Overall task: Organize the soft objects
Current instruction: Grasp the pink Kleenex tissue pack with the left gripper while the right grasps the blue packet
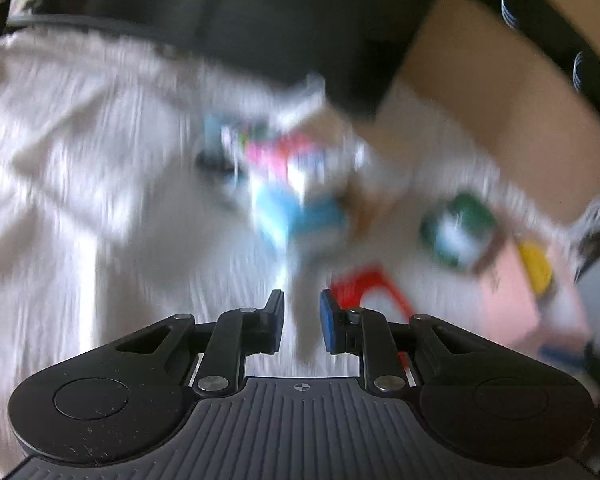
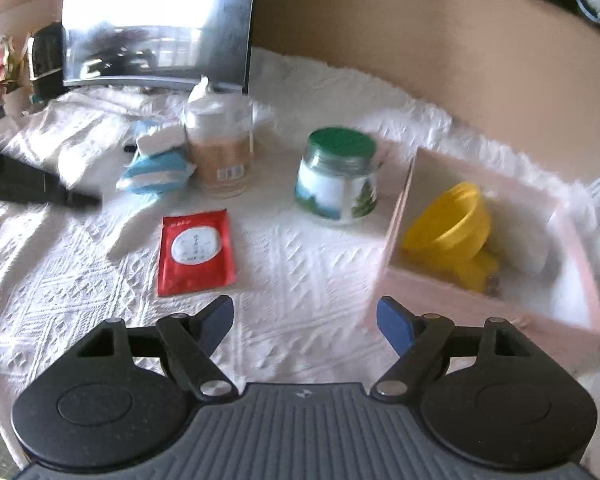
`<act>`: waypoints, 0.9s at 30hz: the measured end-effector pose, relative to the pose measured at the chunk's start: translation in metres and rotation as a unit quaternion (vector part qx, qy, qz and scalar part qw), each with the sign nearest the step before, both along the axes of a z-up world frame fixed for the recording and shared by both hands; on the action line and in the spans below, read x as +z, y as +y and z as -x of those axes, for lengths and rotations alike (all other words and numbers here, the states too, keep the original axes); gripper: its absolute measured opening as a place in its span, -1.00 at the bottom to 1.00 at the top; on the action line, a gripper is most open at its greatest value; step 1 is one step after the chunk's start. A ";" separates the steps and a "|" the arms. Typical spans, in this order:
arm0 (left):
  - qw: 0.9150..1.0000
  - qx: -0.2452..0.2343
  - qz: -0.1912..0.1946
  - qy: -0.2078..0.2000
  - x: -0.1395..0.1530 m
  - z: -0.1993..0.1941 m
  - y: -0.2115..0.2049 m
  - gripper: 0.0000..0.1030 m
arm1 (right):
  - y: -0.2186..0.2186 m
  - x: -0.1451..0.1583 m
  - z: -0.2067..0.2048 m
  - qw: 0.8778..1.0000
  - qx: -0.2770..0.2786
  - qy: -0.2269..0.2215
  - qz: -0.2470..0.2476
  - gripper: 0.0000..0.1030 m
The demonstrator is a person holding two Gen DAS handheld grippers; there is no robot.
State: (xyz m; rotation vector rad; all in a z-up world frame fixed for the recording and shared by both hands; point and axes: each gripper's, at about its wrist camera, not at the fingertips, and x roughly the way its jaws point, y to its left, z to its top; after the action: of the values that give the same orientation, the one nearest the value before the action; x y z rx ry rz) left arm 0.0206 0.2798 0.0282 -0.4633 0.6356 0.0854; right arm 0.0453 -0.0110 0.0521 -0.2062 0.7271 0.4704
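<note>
In the blurred left wrist view my left gripper (image 1: 302, 322) is nearly closed on a pale soft strip (image 1: 306, 312) that hangs from a blue and white soft object (image 1: 296, 210). The red packet (image 1: 364, 284) lies just right of it. In the right wrist view my right gripper (image 2: 305, 322) is open and empty above the white cloth, between the red packet (image 2: 197, 251) and the pink box (image 2: 488, 248). The blue and white soft object (image 2: 156, 170) lies beside a clear jar (image 2: 220, 144). The left gripper shows as a dark shape at the left edge (image 2: 32, 188).
A green-lidded jar (image 2: 338, 176) stands mid-table. The pink box holds a yellow bowl (image 2: 450, 222). A dark monitor (image 2: 160, 20) stands at the back, with a tan wall (image 2: 420, 32) behind. White textured cloth (image 2: 300, 248) covers the table.
</note>
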 end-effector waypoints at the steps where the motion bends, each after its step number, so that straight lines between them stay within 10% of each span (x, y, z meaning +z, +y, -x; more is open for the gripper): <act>1: 1.000 0.002 0.011 -0.017 0.005 -0.005 0.011 -0.59 | 0.007 -0.002 0.000 1.000 -0.008 0.008 0.012 0.54; 6: 0.996 0.033 0.071 -0.051 0.022 -0.049 0.054 -0.59 | 0.026 0.002 0.009 0.999 0.016 0.029 0.029 0.54; 15: 0.993 -0.095 -0.059 0.026 0.016 -0.162 0.045 -0.59 | 0.038 -0.004 0.006 0.997 0.014 0.040 0.064 0.54; 27: 0.974 -0.161 -0.159 0.032 -0.010 -0.025 0.041 -0.58 | 0.055 -0.008 -0.014 0.997 0.035 0.049 0.041 0.54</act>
State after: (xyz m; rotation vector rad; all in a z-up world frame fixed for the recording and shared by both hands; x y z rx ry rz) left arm 0.0460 0.3210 0.0180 -0.0451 0.7392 -0.1059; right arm 0.0593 0.0437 0.0444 -0.2869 0.8380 0.5212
